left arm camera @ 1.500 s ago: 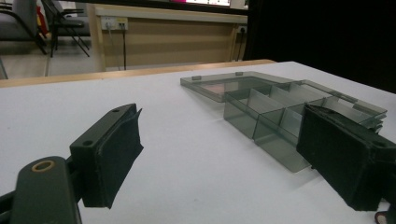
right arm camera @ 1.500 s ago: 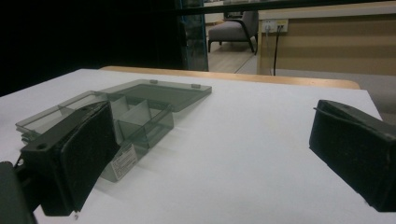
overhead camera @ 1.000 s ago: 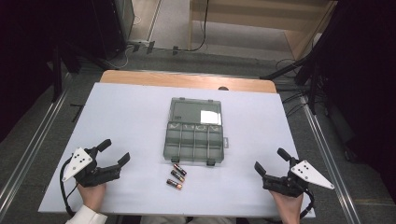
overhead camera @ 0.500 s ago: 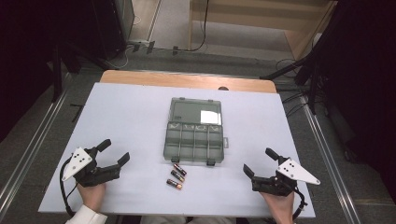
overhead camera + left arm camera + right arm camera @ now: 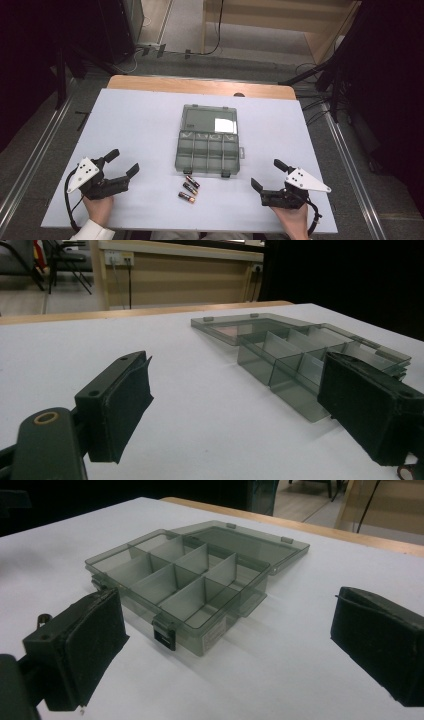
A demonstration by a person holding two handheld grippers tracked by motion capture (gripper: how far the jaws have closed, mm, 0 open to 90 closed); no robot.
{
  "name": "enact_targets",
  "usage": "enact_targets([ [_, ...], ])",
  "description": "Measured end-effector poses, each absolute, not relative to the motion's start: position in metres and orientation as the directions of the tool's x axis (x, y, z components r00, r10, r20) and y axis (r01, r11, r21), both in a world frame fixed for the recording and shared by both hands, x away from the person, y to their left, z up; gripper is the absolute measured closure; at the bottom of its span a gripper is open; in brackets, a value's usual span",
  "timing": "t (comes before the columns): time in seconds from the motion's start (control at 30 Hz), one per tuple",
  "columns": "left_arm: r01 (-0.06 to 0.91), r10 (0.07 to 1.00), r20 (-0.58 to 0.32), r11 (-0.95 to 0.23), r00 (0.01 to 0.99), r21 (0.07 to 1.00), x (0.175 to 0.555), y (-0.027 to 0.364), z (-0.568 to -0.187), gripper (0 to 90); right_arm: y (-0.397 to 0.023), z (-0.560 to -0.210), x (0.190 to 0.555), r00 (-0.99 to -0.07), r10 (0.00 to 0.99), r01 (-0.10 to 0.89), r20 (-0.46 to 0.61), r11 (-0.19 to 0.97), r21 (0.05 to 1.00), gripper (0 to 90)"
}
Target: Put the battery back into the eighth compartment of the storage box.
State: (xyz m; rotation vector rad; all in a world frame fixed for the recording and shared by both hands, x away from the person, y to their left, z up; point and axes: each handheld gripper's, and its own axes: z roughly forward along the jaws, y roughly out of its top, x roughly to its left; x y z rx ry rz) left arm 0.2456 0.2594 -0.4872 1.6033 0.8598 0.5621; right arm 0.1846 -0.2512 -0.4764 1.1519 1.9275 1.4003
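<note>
one white table (image 5: 145, 130), grey floor (image 5: 45, 145)

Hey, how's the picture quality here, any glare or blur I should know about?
High view: even light, a white glare patch on the box lid, dark room edges. Left gripper view: near jaws soft, organizer box reasonably sharp. Right gripper view: jaws blurred, box clear, faint shadow beneath it.

the high view looks forward and down over the whole table (image 5: 140, 130). both gripper views sit low and close, facing the open compartment box (image 5: 300, 355) from opposite near corners; all three share it.
</note>
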Motion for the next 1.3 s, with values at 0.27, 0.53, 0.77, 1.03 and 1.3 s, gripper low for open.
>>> enact_targets([
  [0.27, 0.23, 0.782, -0.101, -0.056, 0.615, 0.972, 0.246, 0.259, -0.488, 13.2, -0.238, -0.474, 0.189, -0.557, 0.827, 0.357, 0.072, 0.16, 0.92, 1.8],
  [0.53, 0.235, 0.78, -0.105, -0.056, 0.617, 0.97, 0.247, 0.259, -0.488, 13.2, -0.215, -0.472, 0.196, -0.605, 0.793, 0.406, 0.071, 0.229, 0.885, 1.8],
  [0.77, 0.238, 0.778, -0.109, -0.053, 0.618, 0.97, 0.247, 0.259, -0.488, 13.2, -0.194, -0.471, 0.203, -0.641, 0.765, 0.44, 0.071, 0.29, 0.85, 1.8],
  [1.03, 0.243, 0.783, -0.111, -0.053, 0.613, 0.969, 0.249, 0.26, -0.489, 13.2, -0.171, -0.464, 0.208, -0.677, 0.734, 0.446, 0.058, 0.347, 0.825, 1.8],
  [1.3, 0.241, 0.784, -0.111, -0.05, 0.611, 0.969, 0.249, 0.261, -0.488, 13.2, -0.145, -0.461, 0.213, -0.715, 0.697, 0.454, 0.051, 0.408, 0.792, 2.0],
])
